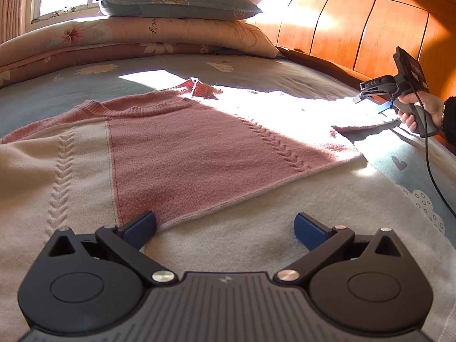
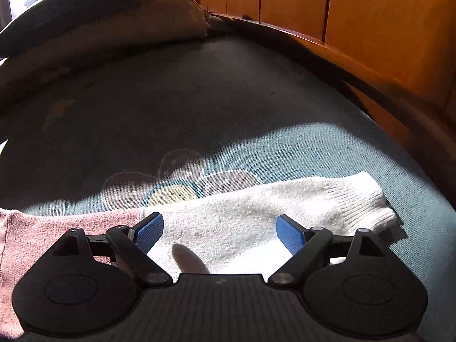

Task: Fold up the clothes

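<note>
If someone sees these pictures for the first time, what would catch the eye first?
The pink and cream sweater spread flat on the bed, half in bright sunlight. Next, its cream sleeve stretched toward the orange wooden headboard, with the open right tongs over it. Stacked pillows sit by the window.

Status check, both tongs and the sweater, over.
Left tongs open over sweater hem. Right tongs open above white sleeve cuff. Sweater flat on bed, partly folded. Nothing in the way.
</note>
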A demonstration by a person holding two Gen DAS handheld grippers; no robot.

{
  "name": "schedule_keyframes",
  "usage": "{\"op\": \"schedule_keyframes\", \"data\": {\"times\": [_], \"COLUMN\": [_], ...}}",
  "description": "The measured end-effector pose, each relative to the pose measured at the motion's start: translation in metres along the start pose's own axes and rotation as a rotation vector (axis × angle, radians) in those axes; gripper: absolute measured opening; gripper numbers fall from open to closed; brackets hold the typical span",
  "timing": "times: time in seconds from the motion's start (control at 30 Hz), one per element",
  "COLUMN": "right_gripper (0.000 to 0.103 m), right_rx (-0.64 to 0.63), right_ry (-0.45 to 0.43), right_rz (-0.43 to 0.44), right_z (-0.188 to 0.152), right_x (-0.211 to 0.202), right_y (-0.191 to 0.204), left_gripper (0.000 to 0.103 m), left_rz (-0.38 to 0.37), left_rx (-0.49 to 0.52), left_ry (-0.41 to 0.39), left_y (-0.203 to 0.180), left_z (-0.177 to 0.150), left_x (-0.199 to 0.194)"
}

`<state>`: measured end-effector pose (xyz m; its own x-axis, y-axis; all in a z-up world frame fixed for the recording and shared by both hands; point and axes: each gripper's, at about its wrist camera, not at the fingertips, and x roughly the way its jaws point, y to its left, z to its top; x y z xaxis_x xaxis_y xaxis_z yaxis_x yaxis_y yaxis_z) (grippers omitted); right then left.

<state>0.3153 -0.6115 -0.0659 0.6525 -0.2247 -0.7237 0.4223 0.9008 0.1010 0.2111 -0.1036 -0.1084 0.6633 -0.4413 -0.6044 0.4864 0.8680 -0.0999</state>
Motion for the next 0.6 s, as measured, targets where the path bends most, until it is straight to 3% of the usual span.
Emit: {"op": "schedule_keyframes", "data": {"times": [0.1, 0.17, 0.4, 0.5, 0.6], "right_gripper": [0.089, 0.090, 0.089, 0.089, 0.089], "right_rx": [-0.012, -0.062, 0.100, 0.107, 0.084], "right_ry": [0.014, 0.036, -0.026, -0.055, -0.030], "right_rz": [0.082, 0.092, -0.052, -0.021, 0.026], "right_z": [-0.004, -0.009, 0.006, 0.007, 0.002], "right_x": [-0.008, -0.005, -0.009, -0.022, -0.021], "right_y": [0.002, 0.003, -0.051, -0.056, -0.056], "left_gripper": [0.102, 0.102, 0.102, 0.102, 0.102], "left_rz": [-0.001, 0.000, -0.003, -0.003, -0.003], "left_rx": [-0.002, -0.002, -0.005, -0.005, -0.005], "left_ry": [-0.001, -0.001, -0.002, -0.002, -0.001], "left_y": [0.000, 0.000, 0.001, 0.001, 0.001], "left_z": [0.000, 0.000, 0.000, 0.000, 0.000], "left_x": [0.000, 0.000, 0.000, 0.000, 0.000]}}
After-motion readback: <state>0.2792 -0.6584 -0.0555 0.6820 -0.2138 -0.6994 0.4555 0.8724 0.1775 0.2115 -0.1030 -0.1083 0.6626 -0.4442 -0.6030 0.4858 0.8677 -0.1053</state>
